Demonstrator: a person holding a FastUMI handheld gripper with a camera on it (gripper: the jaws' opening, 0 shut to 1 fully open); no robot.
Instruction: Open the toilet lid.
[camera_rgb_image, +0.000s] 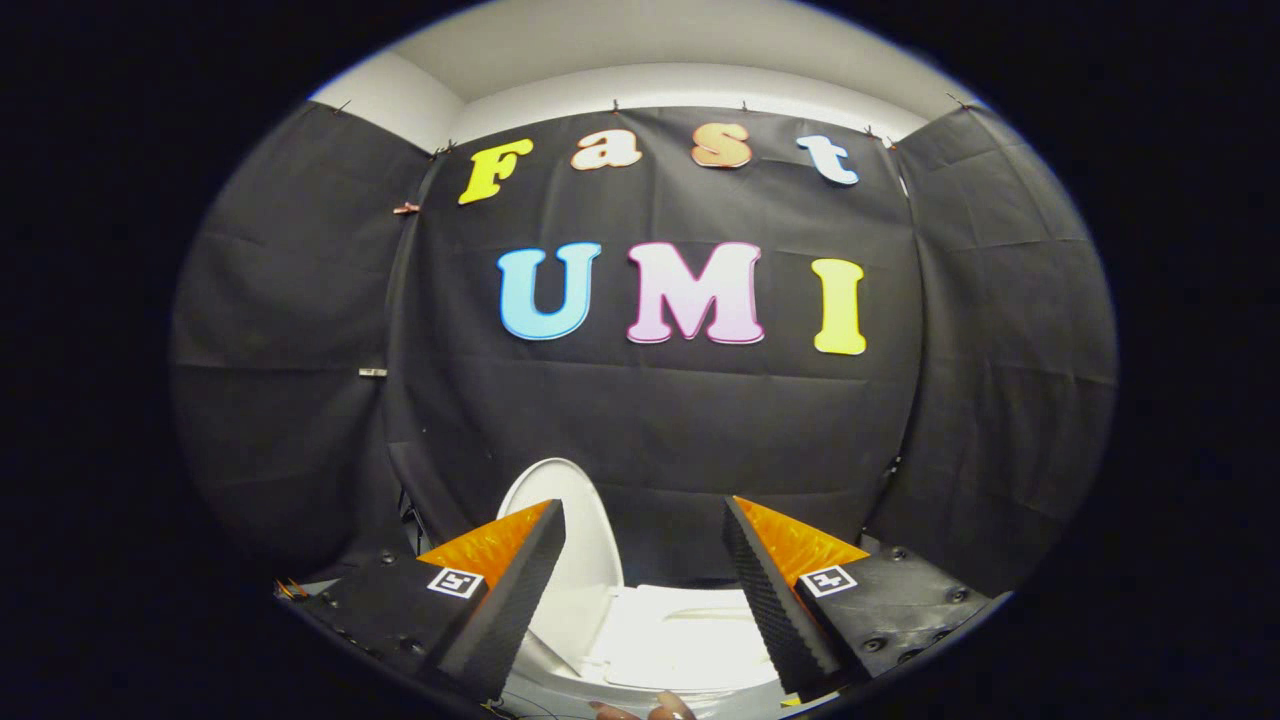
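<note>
Claw (642, 590) with fingers wide apart, holding nothing; lid (572, 530) stands raised beyond the left finger, above the bowl (660, 640). Risk — the lid (apparently unsupported near upright) may fall shut if the left finger brushes it.

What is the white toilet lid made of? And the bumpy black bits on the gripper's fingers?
The toilet lid, standing up beyond the open gripper, looks like smooth, glossy hard plastic, though ceramic can't be ruled out. The finger pads look like ribbed black rubber or foam: matte, with fine ridges.
</note>
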